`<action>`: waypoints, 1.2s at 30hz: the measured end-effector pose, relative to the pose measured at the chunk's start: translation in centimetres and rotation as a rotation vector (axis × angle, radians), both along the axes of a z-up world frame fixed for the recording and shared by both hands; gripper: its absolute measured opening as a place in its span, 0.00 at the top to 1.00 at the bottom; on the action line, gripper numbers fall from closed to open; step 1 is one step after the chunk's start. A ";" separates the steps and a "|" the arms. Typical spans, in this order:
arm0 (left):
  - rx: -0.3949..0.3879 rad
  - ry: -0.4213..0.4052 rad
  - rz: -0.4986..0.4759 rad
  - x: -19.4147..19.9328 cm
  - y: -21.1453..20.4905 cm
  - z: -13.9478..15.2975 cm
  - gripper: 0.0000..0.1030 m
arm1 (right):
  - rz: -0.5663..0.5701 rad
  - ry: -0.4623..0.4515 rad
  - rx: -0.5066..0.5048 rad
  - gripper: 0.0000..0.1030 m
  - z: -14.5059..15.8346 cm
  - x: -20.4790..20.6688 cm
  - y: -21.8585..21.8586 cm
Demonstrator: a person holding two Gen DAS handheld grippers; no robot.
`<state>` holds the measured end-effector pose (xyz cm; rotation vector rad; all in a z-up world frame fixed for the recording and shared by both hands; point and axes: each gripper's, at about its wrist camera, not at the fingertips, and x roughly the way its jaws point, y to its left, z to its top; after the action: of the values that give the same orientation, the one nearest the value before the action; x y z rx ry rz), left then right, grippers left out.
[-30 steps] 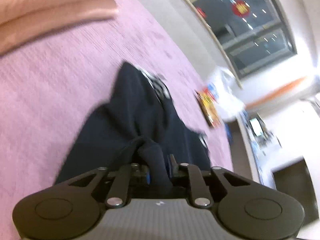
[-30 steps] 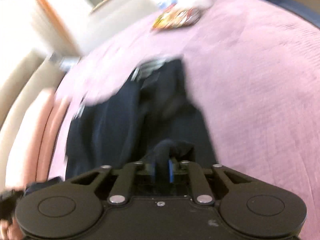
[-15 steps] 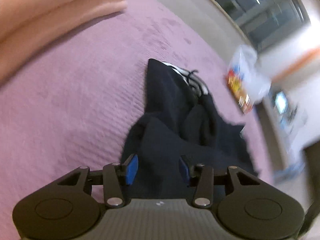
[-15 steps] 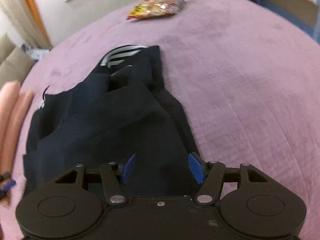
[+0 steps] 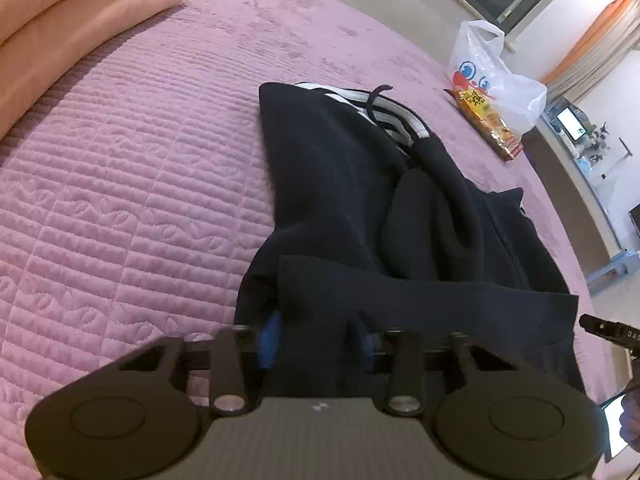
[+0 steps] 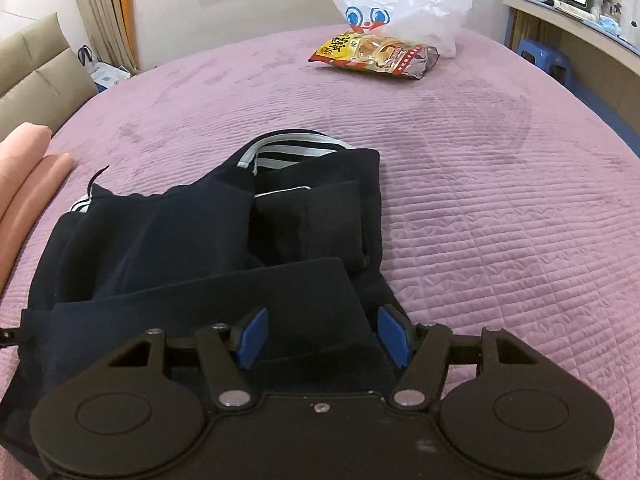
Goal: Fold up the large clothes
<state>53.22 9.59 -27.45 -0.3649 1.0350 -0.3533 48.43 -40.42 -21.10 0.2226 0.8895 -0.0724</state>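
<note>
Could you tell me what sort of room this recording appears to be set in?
Most likely a bedroom: the dark garment lies on a quilted purple bedspread, a padded headboard stands at one side, and curtains hang by the wall.

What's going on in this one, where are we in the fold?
A person is folding a dark navy garment on a pink quilted bedspread, one hand-held gripper in each hand. The near edge is doubled over the rest. The left hand-held gripper has cloth bunched between its closing jaws. The right hand-held gripper stands open over the folded edge, pads clear. A snack packet and plastic bag lie at the far side.
</note>
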 end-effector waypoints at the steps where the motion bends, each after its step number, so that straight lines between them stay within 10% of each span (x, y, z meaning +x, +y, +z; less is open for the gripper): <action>1: 0.003 -0.002 -0.006 -0.2 -0.1 0.1 0.78 | 0.005 0.001 0.002 0.29 -0.1 0.1 -0.2; 10: -0.085 0.079 0.082 -0.7 0.6 -0.3 0.44 | 0.109 0.001 0.061 0.28 -1.3 2.9 -1.6; 12: -0.053 0.071 0.085 -0.4 -0.1 -0.6 0.48 | 0.110 0.022 0.116 0.28 -2.2 4.1 -2.4; 15: 0.034 0.016 0.067 -0.8 -1.6 0.5 0.86 | 0.130 0.047 0.249 0.54 -2.9 4.2 -3.2; 19: 0.108 -0.076 0.019 -3.0 -3.4 2.4 0.89 | 0.210 0.042 0.156 0.91 -2.3 2.0 -1.4; 29: -0.008 -0.256 0.063 -5.1 -2.8 10.5 0.90 | 0.211 -0.225 0.038 0.93 6.7 -2.8 -0.8; 36: -0.038 -0.431 0.070 1.2 -3.9 14.6 0.90 | 0.189 -0.378 -0.020 0.94 11.0 1.8 -1.0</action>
<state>54.41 5.69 -12.87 -0.3396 0.5928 -0.3695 50.19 -41.42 -10.11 0.1268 0.5293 0.1337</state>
